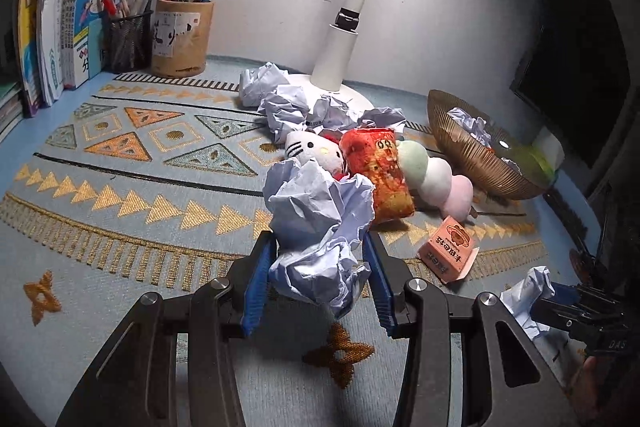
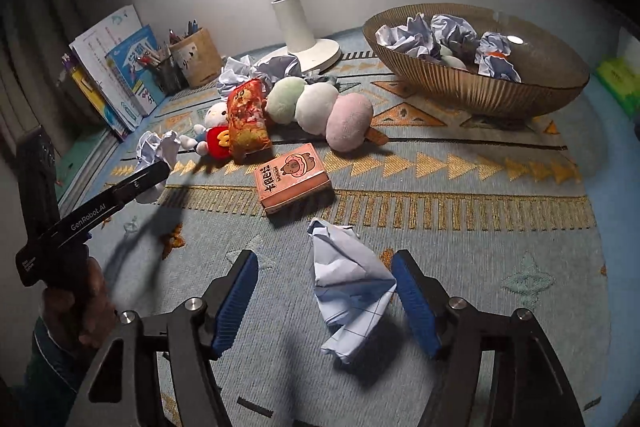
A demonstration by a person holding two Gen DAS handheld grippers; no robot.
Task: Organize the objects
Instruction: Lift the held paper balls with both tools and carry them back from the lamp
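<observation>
My left gripper (image 1: 318,269) is shut on a crumpled paper ball (image 1: 320,223) and holds it above the patterned mat; the gripper also shows in the right wrist view (image 2: 154,167) with the ball (image 2: 158,147). My right gripper (image 2: 324,285) is open, its blue pads on either side of a crumpled white paper (image 2: 350,291) that lies on the mat, closer to the right pad. The same paper shows in the left wrist view (image 1: 524,295). A ribbed brown bowl (image 2: 480,87) at the back right holds several paper balls (image 2: 424,35).
A Hello Kitty plush (image 2: 214,135), an orange snack-bag plush (image 2: 248,119), a three-ball dango plush (image 2: 320,107) and a pink box (image 2: 292,177) lie mid-mat. More crumpled paper (image 1: 292,103) sits by the white lamp base (image 2: 308,51). Pen cups (image 1: 182,39) and books (image 1: 68,27) stand back left.
</observation>
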